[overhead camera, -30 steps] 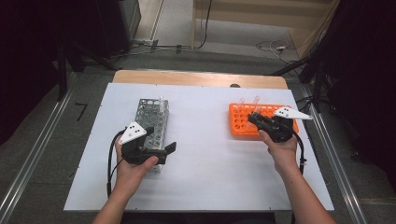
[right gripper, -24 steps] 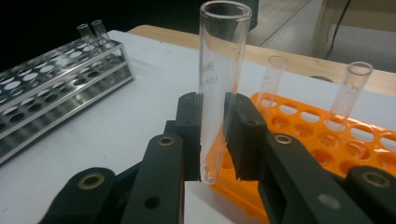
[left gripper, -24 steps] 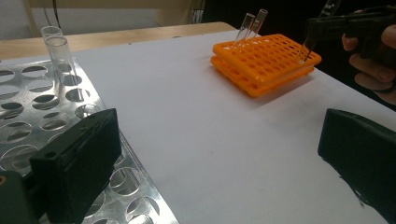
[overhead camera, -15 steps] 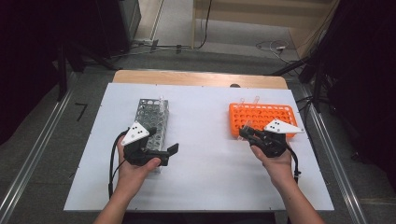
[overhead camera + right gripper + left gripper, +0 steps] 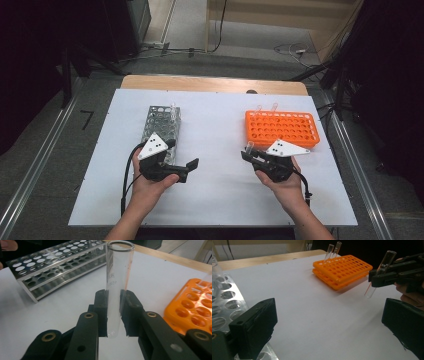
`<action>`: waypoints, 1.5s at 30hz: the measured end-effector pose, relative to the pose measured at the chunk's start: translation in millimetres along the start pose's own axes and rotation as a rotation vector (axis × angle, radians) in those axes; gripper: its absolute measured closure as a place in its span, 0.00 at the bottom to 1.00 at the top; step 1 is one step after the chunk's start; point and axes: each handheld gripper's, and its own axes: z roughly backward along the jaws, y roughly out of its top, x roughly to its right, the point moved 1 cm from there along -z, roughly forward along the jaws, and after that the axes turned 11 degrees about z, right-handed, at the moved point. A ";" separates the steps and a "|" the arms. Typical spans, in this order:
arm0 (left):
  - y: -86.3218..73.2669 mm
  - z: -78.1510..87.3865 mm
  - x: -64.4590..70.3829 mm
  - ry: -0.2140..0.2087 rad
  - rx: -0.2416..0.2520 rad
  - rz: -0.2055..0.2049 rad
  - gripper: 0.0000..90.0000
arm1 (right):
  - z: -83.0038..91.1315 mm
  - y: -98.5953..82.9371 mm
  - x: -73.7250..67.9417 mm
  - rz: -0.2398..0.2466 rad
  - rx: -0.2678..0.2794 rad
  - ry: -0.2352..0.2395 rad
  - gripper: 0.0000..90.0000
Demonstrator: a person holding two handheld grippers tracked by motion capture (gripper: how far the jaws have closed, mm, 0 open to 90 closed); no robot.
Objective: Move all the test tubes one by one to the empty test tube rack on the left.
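Note:
My right gripper (image 5: 250, 156) is shut on a clear glass test tube (image 5: 117, 285), held upright above the white table just in front of the orange rack (image 5: 281, 128). In the left gripper view the tube (image 5: 379, 272) hangs tilted in the right gripper (image 5: 374, 277), clear of the table. Two more tubes (image 5: 332, 250) stand at the orange rack's (image 5: 342, 267) far edge. My left gripper (image 5: 189, 169) is open and holds nothing, beside the near right corner of the metal rack (image 5: 161, 127). Its jaws (image 5: 329, 310) stand wide apart.
The metal rack (image 5: 57, 262) holds one tube (image 5: 173, 107) at its far end. The white board (image 5: 215, 200) has bare room between the two racks. A wooden table edge (image 5: 210, 83) runs along the back, with cables on the floor beyond.
My right gripper has moved from over the orange rack toward the person and leftward, carrying the test tube with it. The left gripper has stayed put.

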 end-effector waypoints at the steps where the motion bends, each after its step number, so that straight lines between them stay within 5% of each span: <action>1: 0.0 -0.5 1.1 -0.004 -0.001 -0.004 0.02 | -1.5 0.7 -2.6 0.008 -0.001 0.004 0.82; 16: -1.3 -8.4 14.1 -0.065 -0.025 -0.012 0.13 | -18.8 7.1 -34.5 0.101 -0.026 0.061 0.82; 23: -3.3 -15.5 20.9 -0.061 -0.049 -0.028 0.27 | -25.6 9.4 -44.7 0.140 -0.039 0.065 0.82; 38: -8.3 -26.2 40.0 -0.171 -0.080 -0.085 0.56 | -37.6 13.6 -64.4 0.220 -0.074 0.070 0.82; 45: -10.9 -30.9 44.5 -0.174 -0.088 -0.116 0.71 | -41.4 16.1 -73.4 0.253 -0.082 0.085 0.82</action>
